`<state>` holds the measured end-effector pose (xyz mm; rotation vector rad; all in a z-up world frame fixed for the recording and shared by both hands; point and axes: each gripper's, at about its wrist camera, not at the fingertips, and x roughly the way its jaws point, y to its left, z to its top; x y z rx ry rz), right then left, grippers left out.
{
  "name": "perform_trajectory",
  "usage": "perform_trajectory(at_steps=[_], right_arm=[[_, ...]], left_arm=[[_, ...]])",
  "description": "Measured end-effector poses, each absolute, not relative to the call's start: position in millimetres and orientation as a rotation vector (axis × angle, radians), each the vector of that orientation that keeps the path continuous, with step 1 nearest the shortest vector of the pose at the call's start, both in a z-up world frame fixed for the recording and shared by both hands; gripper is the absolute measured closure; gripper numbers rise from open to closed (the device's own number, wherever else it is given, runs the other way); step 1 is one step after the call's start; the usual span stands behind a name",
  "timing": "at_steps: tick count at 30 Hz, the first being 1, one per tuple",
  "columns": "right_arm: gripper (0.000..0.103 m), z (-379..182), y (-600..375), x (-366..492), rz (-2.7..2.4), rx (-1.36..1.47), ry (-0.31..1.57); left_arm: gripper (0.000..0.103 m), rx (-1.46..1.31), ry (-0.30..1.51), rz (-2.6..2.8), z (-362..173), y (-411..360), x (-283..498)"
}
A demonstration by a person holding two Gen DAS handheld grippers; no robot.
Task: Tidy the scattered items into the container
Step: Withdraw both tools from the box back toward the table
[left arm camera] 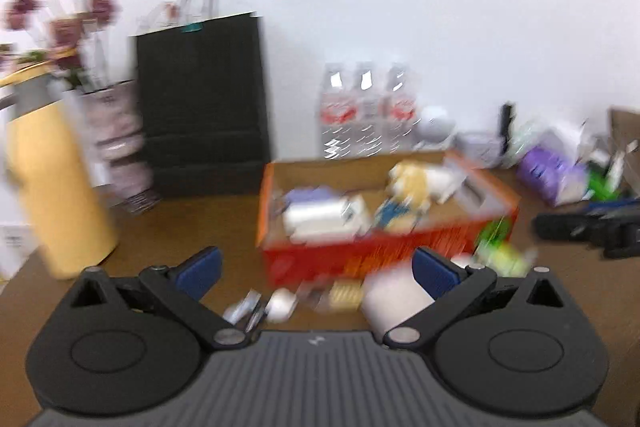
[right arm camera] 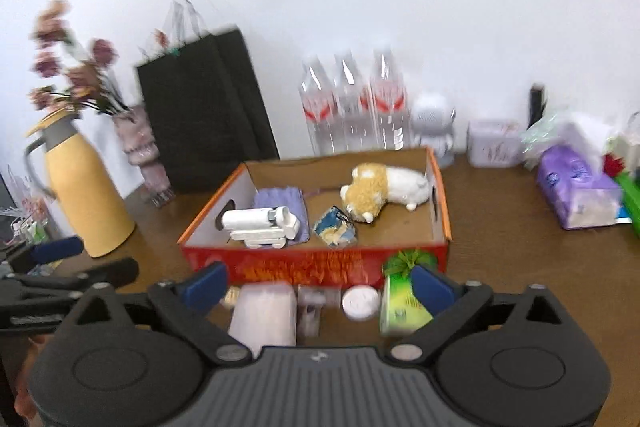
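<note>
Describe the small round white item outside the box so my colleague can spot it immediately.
Find the orange cardboard box mid-table; a row of loose items lies along its near red wall. The round white disc lies flat there, just left of the green packet. It is the row's only circular, plain white piece.

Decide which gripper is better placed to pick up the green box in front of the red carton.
Right. The green box lies beside the open right gripper's right fingertip; in the left gripper's blurred view it lies beyond its right finger.

Three water bottles (right arm camera: pixel 352 103), one box (right arm camera: pixel 316 263) (four items inside).
</note>
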<state>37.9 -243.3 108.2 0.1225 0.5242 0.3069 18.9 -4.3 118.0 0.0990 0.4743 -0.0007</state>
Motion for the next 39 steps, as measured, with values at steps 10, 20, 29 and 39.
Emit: perform_trajectory(at_steps=[10,20,29,39], right_arm=[[0.006,12,-222,-28,0.251,0.044,0.684],[0.000,-3,-211,-25,0.209,-0.031,0.695],[0.000,-3,-208,-24,0.200,-0.054,0.701],[0.000,-2,-208,-25,0.200,-0.054,0.701]], left_arm=[[0.000,0.031,0.671,0.016,23,-7,-50],[0.000,0.002,0.710,0.012,11,-11,-46],[0.000,0.000,0.708,0.013,10,-11,-46],[0.000,0.000,0.707,0.014,10,-12,-46]])
